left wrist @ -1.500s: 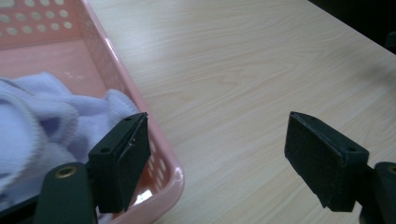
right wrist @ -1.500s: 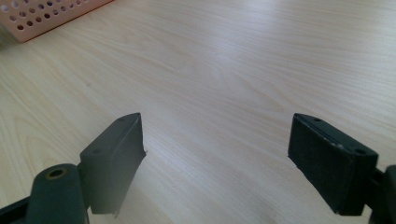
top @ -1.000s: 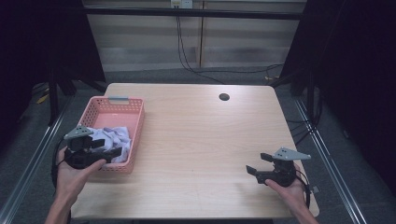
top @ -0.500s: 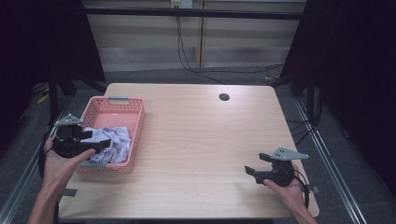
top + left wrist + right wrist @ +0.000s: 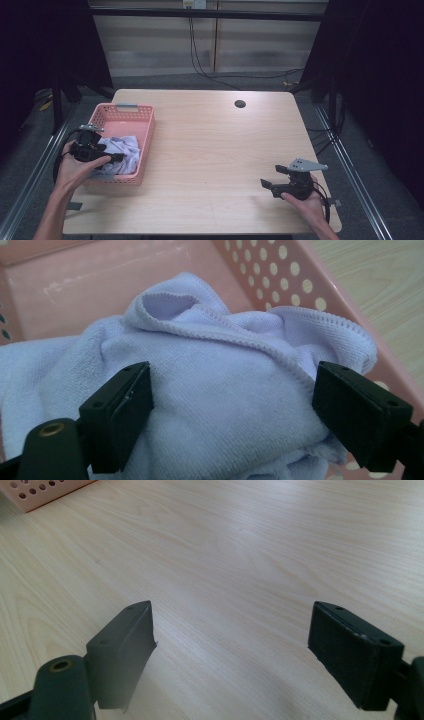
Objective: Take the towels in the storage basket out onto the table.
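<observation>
Left gripper is held over the near end of the pink basket, jaws spread wide either side of the lilac towel; they have just been opening, and the cloth lies between them without being pinched. Towel is seen crumpled in a heap inside the basket, against its near wall. Step in hand is judged to be the reach for the towel, grasp not yet made. Next move calls for the jaws to be lowered onto a raised fold and closed before any lift over the basket wall. Right gripper is held well apart from the basket, low over the bare wooden table, jaws parted and empty.
</observation>
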`<state>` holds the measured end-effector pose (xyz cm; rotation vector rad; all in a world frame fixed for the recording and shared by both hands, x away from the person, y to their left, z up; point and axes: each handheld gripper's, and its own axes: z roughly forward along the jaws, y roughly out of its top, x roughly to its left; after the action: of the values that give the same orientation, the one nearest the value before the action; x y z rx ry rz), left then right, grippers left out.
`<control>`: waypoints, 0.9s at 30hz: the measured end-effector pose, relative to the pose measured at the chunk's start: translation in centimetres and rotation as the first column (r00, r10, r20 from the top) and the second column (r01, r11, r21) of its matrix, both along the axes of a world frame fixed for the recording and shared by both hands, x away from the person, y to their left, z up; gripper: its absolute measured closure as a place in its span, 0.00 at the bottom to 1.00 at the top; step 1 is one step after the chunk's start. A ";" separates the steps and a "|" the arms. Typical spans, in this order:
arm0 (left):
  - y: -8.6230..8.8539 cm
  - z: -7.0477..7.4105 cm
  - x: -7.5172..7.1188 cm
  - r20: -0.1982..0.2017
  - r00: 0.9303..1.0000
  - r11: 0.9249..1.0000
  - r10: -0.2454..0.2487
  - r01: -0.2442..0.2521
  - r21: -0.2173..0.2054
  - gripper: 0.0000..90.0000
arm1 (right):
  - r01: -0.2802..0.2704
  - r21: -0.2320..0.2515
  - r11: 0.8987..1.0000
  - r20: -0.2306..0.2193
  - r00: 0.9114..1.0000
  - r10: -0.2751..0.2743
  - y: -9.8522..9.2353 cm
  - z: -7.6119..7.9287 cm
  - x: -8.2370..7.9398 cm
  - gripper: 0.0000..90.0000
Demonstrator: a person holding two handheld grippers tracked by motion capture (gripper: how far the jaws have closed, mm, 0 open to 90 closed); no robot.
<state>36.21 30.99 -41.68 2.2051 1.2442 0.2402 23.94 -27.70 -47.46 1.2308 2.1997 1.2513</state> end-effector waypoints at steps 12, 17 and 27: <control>-1.0 -1.2 2.2 -0.168 0.985 0.997 -0.041 0.051 0.054 0.14 | -0.009 0.009 1.000 -0.008 1.000 0.009 -0.1 0.0 0.0 0.21; -1.8 -0.7 2.8 -0.226 0.972 0.992 -0.058 0.081 0.093 0.02 | -0.010 0.014 1.000 -0.012 1.000 0.010 0.0 0.0 0.0 0.21; -1.7 -1.0 1.9 -0.202 0.978 0.981 -0.046 0.083 0.178 0.09 | -0.014 0.014 1.000 -0.012 1.000 0.014 0.0 -0.1 0.1 0.21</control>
<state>38.11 29.26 -42.64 2.4756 1.2958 0.1174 24.00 -27.74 -47.53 1.2334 2.2157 1.2702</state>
